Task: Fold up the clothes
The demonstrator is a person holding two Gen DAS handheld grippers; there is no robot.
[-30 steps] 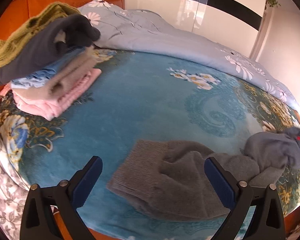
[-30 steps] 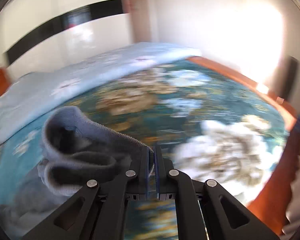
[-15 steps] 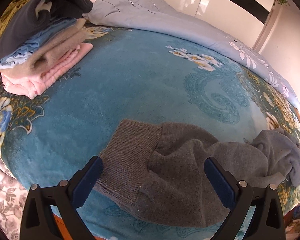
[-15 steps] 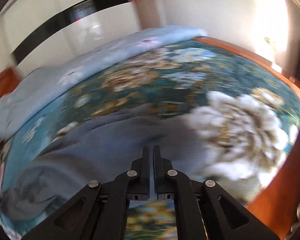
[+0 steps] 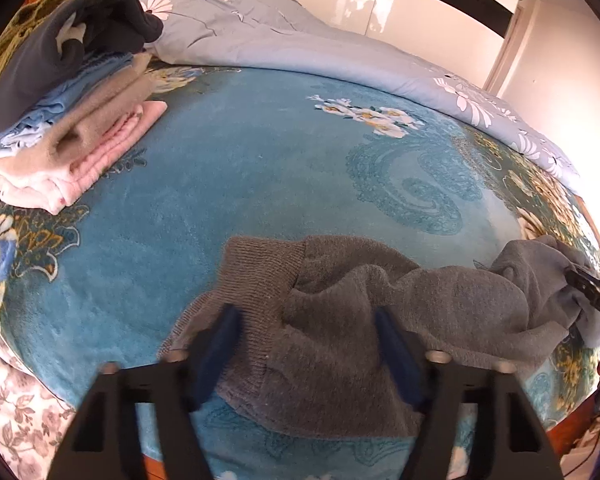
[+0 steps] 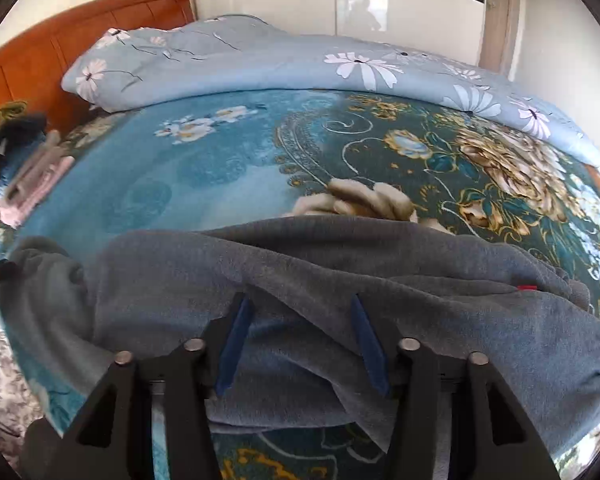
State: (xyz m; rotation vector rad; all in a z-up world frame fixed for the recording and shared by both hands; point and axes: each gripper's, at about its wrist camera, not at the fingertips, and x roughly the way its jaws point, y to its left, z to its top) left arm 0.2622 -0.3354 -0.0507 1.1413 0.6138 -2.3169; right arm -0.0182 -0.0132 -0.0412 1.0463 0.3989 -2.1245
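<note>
A grey knit sweater (image 5: 440,292) lies crumpled across the near edge of the teal floral blanket (image 5: 240,160). Its ribbed hem (image 5: 260,272) is toward the left. My left gripper (image 5: 304,316) hangs over that hem with its jaws closing, blurred, and the knit lies between the fingers without being pinched. In the right wrist view the same sweater (image 6: 340,256) spreads wide. My right gripper (image 6: 300,300) stands open low over it, a loose fold running between the blue pads. A small red tag (image 6: 526,287) shows on the right part.
A stack of folded clothes (image 5: 72,128) sits at the far left by the orange headboard (image 6: 60,40). A pale blue flowered duvet (image 5: 300,48) is bunched along the back of the bed. The bed's wooden edge runs just below both grippers.
The left jaws have come inward around the ribbed hem. The right gripper, shut on lifted fabric a second ago, has swung across, dropped low and opened, and the sweater now lies spread on the bed.
</note>
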